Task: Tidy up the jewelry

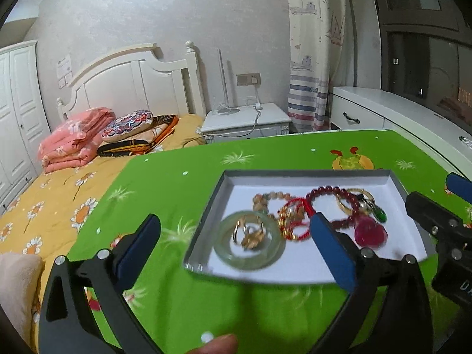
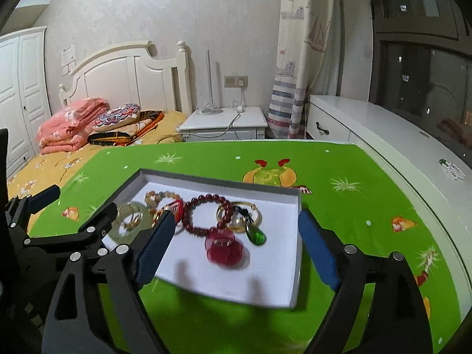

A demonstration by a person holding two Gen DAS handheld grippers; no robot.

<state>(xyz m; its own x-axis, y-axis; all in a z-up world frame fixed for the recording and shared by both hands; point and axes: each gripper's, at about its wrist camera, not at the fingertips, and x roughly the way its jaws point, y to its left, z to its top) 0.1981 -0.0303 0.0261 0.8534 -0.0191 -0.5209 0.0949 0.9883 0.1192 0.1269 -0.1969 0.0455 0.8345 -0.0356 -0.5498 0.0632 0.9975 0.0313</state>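
No readable text from my feed. White letters on the right tongs' (image 1: 455, 203) body are cut off; the wall notice (image 1: 64, 66) is too blurred.

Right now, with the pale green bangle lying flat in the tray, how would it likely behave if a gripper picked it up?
The pale green bangle looks like a rigid, glossy stone ring, so it would probably keep its shape but could slip between smooth fingers. Stood on edge it might roll; lying flat in the tray it should stay put. A gold ring sits inside it and may get dragged along.

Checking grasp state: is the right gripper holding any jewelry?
No, the right gripper is open and empty above the tray.
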